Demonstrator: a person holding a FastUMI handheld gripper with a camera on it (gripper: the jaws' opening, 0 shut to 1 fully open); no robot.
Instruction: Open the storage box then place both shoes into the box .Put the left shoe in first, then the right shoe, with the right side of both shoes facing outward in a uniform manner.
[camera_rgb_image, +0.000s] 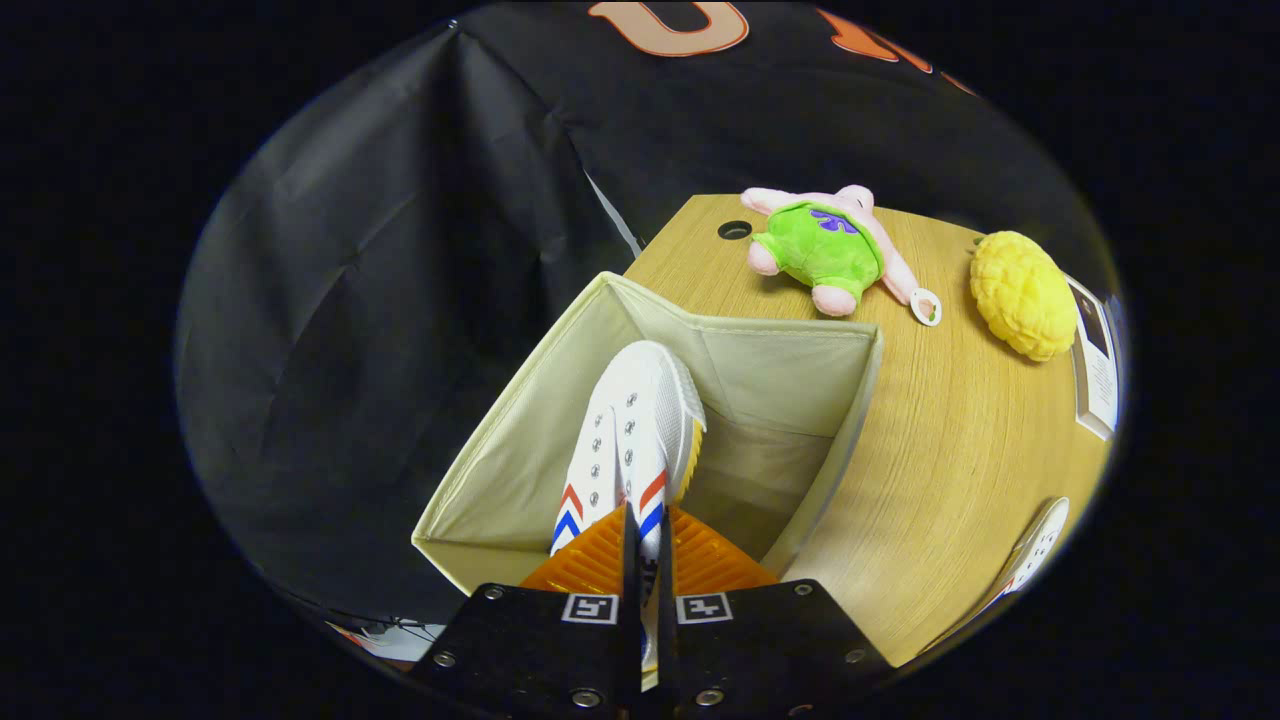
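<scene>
Gripper view showed the storage box (500, 470) open on the bench (950, 450), its left wall near the bench edge. We saw the jaws closed on a white shoe (640, 430), gripped near its heel, toe hanging over the box interior. We judged that the narrow hold could let the shoe twist and land facing the wrong way. A low pass could snag the near rim and shift the box. To the right, a plush toy (825, 245), a yellow object (1022, 295) and the second shoe (1040, 545) lay clear.
</scene>
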